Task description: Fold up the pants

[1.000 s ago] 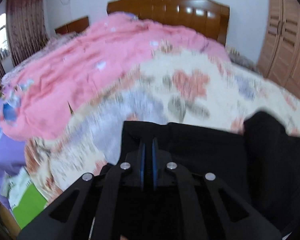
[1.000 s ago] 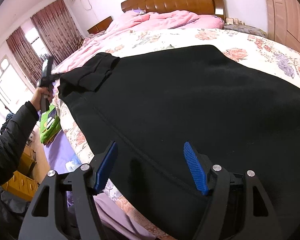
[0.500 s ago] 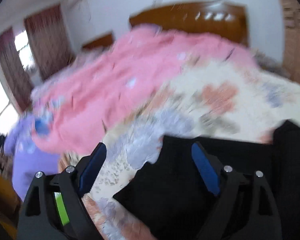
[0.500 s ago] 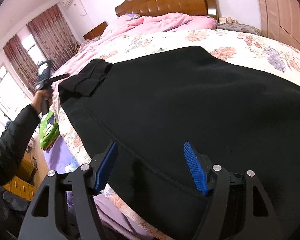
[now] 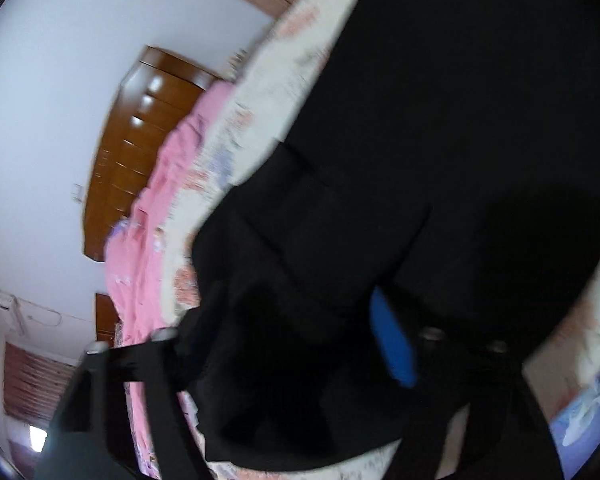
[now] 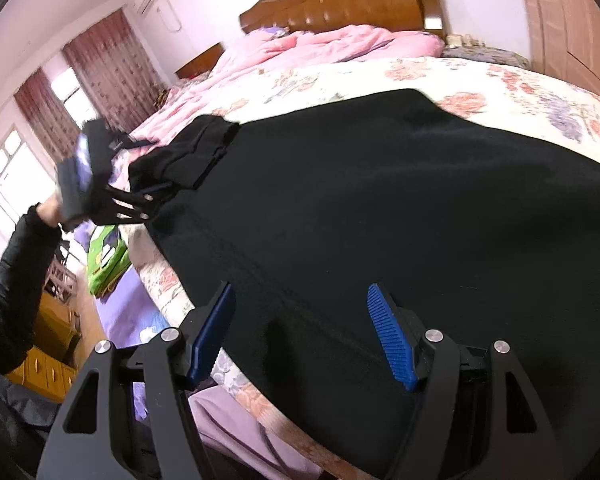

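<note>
- Lying flat on the flowered bedsheet, the black pants cover most of the near part of the bed, from the centre of the right wrist view out to 3 o'clock and down to 6 o'clock.
- One bunched end of the pants sits at about 10 o'clock in that view, a little raised and wrinkled.
- The left gripper is at this bunched end, held by a hand in a black sleeve at 9 o'clock.
- Its jaws have just been closing, and black cloth lies between them; in the blurred left wrist view only one blue pad shows, at 5 o'clock, and the other is hidden behind the cloth.
- I cannot tell if the pads already press on the cloth.
- The right gripper hangs over the near edge of the pants at 6 o'clock, with its two blue pads well apart and nothing clamped between them.
- A pink quilt lies at 12 o'clock, in front of the wooden headboard.
- A green package lies beside the bed at 8 o'clock.
</note>
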A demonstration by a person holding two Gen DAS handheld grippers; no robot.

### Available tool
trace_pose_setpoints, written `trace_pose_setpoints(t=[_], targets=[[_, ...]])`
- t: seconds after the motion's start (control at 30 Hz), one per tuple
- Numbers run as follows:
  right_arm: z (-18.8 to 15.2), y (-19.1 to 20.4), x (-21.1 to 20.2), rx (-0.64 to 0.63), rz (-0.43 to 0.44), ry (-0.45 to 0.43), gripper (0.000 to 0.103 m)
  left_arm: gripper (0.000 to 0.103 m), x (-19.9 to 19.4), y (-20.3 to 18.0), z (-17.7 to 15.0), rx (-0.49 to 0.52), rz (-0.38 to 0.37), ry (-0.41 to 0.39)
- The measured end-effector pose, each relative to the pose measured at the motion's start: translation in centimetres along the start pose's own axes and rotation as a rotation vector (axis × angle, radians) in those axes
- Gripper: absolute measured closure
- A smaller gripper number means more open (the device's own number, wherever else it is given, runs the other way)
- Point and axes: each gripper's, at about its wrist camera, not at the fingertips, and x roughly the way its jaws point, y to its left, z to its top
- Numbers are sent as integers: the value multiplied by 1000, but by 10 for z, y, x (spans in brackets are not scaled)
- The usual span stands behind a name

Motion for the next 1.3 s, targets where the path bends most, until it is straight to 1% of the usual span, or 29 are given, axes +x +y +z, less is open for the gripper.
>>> trace_pose_setpoints(t=[0.03,0.1,0.13,0.2,0.23,0.3,0.33,0.37,0.4,0.43,0.47,0.5,0.53,0.57,0.6,0.63,0.67,0.7,0.73,0.8,0.87,0.9,0.97,1.03,1.1,1.2,1.3], targets=[[0,-4,-2,12,-5,-5,34,77,6,1,0,-11,-15,15],[-1,-12,-6,40,-14,-14,34,84,10,9,-2,-67,-57,-5],[-2,-15,-6,49,-17,-14,34,84,4,18,-5,-139,-91,-31],[-4,-19,-7,60,-19,-15,34,85,-13,46,-17,-344,-163,-116],[-5,-21,-6,67,-13,-17,34,85,-25,73,-33,-531,-220,-186],[-4,-23,-5,84,2,-18,34,85,-35,116,-70,-834,-298,-271],[-4,-24,-3,89,5,-17,34,85,-37,142,-103,-1032,-342,-322],[-3,-23,-1,89,7,-14,33,85,-35,160,-133,-1200,-376,-359],[-4,-22,0,86,7,-12,33,85,-28,175,-168,-1377,-418,-390],[-4,-20,0,81,8,-10,33,85,-18,185,-198,-1531,-460,-408],[-4,-18,1,77,10,-8,33,84,-4,188,-234,-1687,-505,-417],[-6,-17,1,72,14,-6,33,83,10,188,-256,-1781,-533,-389],[-6,-15,1,69,13,-5,33,82,25,185,-272,-1845,-571,-358],[-6,-14,1,67,11,-4,33,79,46,181,-289,-1904,-641,-323],[-6,-13,1,66,11,-3,32,72,64,175,-302,-1955,-696,-290],[-5,-13,2,67,10,-1,32,66,81,164,-317,-2025,-723,-246],[-5,-12,3,69,9,3,32,63,91,158,-325,-2062,-740,-248],[-4,-11,3,67,6,6,32,63,97,153,-331,-2083,-773,-308],[-3,-10,4,64,4,9,32,63,96,152,-336,-2092,-777,-348],[-1,-5,5,49,1,17,32,57,90,151,-340,-2080,-756,-382],[0,1,8,29,0,24,32,55,78,150,-338,-2043,-694,-366],[1,3,10,24,3,28,32,50,75,151,-334,-2024,-675,-358],[1,7,15,16,9,39,32,46,64,150,-324,-1976,-623,-339],[0,11,19,7,13,48,32,46,51,147,-312,-1912,-574,-299],[3,19,26,-11,23,61,32,46,46,144,-299,-1855,-545,-236],[14,42,41,-88,46,94,32,46,37,134,-287,-1818,-517,-199],[25,78,63,-197,80,129,32,46,35,124,-272,-1790,-559,-223]])
